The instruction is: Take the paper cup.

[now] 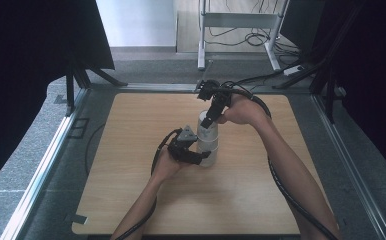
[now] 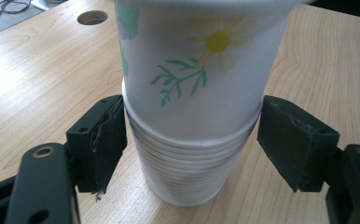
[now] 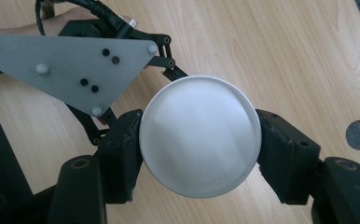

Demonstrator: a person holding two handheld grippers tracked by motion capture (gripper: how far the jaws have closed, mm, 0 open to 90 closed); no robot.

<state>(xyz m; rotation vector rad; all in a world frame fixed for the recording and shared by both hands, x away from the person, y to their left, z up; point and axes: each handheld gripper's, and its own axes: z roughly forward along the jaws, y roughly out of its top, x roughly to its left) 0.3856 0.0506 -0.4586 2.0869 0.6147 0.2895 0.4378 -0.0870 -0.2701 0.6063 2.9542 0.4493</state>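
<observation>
Cup stack [image 1: 208, 150] stands mid-surface [image 1: 131, 200], all edges well apart, bare wood around. Left gripper [image 2: 192, 140] clamps the stack's lower rims; right gripper [image 3: 199, 147] pinches the top cup [image 3: 199, 135] from above. Cable hole [image 2: 92, 17] near.

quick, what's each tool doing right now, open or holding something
Left tool: jaws around the stack of paper cups, one on each side; grip cannot be told.
Right tool: shut on the top cup, from above.

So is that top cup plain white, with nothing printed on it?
No: in the left gripper view the top cup bears a yellow daisy with green leaves as it rises out of the stack of cups.
</observation>
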